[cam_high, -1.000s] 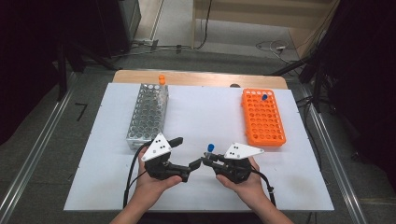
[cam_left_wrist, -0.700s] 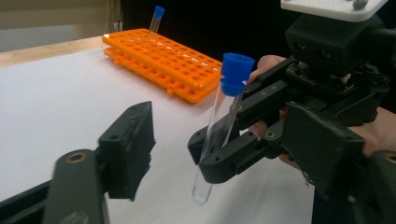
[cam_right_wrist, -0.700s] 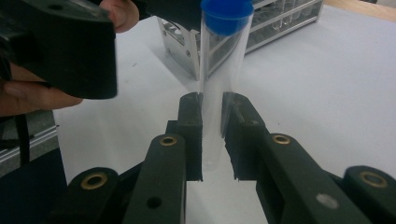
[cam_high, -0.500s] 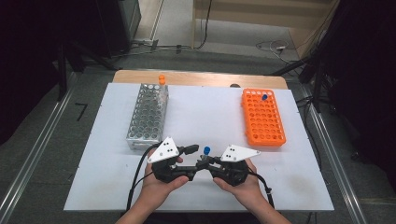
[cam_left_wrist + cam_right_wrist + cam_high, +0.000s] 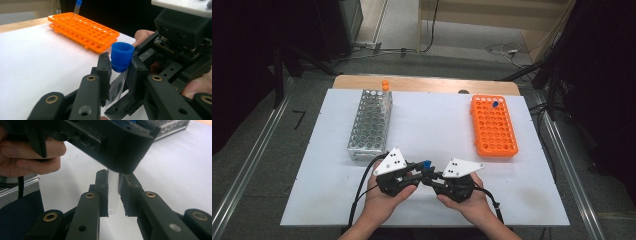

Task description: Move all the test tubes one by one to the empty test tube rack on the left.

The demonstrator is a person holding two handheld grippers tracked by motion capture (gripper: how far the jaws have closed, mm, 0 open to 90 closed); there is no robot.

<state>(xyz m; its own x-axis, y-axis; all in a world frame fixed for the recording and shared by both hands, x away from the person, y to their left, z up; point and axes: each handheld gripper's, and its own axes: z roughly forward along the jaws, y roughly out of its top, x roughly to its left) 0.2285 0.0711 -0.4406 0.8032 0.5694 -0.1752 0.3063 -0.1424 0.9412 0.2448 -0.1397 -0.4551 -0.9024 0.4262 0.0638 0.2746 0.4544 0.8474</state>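
A clear tube with a blue cap [image 5: 426, 163] is held between both grippers at the near middle of the white table. In the left gripper view the left gripper [image 5: 119, 75] has just been closing, and its pads now press on the tube [image 5: 122, 56] right under the cap. My right gripper [image 5: 113, 185] is shut on the tube's clear lower body [image 5: 113, 202]. In the high view the left gripper [image 5: 418, 171] and right gripper [image 5: 430, 175] meet nose to nose, each in a hand.
An orange rack [image 5: 493, 125] at the right back holds one blue-capped tube [image 5: 495, 104]. A clear rack [image 5: 370, 125] stands at the left with an orange-capped tube [image 5: 385, 85] at its far end. Bare white tabletop [image 5: 437, 120] lies between the racks.
The left gripper's jaws, wide open a second ago, have closed on the tube held by the right gripper. The two hands have drawn together.
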